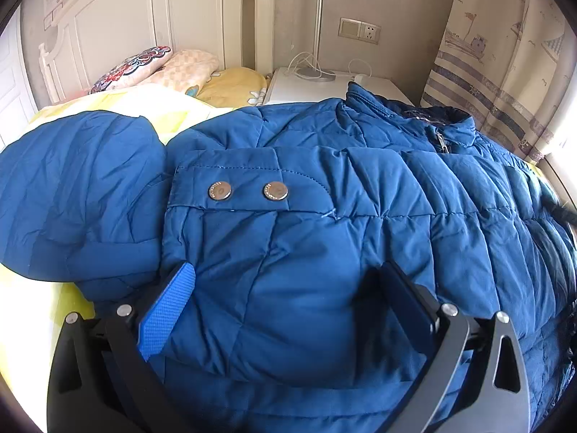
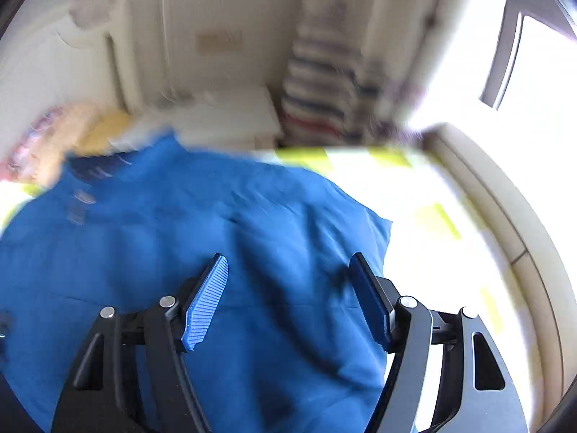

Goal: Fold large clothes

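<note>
Nearest the lens, the left gripper [image 1: 285, 274] tilts down with its two pads spread wide, a bulge of the one blue quilted jacket [image 1: 324, 216] rising between them, nothing pinched. At twelve o'clock from it, two round metal snaps [image 1: 220, 192] shine on a flap. The jacket lies on the yellow bed sheet [image 1: 119, 103]. Over to the right gripper [image 2: 288, 299]: blurred view, ribbed blue pads apart above smooth jacket fabric, gripping nothing.
</note>
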`<action>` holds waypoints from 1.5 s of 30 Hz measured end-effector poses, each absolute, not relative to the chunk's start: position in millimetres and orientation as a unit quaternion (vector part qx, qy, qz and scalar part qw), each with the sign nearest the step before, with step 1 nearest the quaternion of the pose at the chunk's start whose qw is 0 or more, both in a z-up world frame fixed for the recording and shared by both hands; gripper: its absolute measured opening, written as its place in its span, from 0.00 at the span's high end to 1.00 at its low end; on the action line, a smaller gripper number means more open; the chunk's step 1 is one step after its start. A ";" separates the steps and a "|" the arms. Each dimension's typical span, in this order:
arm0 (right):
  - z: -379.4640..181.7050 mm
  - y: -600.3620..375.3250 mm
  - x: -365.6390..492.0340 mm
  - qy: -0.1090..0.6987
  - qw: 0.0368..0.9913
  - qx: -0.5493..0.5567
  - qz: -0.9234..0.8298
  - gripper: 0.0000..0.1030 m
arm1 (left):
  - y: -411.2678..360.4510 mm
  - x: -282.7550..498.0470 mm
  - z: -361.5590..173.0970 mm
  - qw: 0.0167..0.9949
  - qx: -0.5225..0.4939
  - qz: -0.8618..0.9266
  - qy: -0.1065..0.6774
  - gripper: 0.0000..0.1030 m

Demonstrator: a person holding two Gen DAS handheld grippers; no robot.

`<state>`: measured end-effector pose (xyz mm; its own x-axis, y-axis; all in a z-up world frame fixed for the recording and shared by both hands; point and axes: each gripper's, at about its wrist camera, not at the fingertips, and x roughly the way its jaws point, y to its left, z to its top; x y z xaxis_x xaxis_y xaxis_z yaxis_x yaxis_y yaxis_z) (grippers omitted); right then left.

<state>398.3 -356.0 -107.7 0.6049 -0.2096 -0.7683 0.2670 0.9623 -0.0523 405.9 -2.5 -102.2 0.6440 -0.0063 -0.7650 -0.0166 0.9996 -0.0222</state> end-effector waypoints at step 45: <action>-117.9 -256.2 363.7 0.421 0.906 -0.019 -0.020 0.06 | 437.1 350.4 -52.3 0.825 -0.485 0.164 0.238 0.92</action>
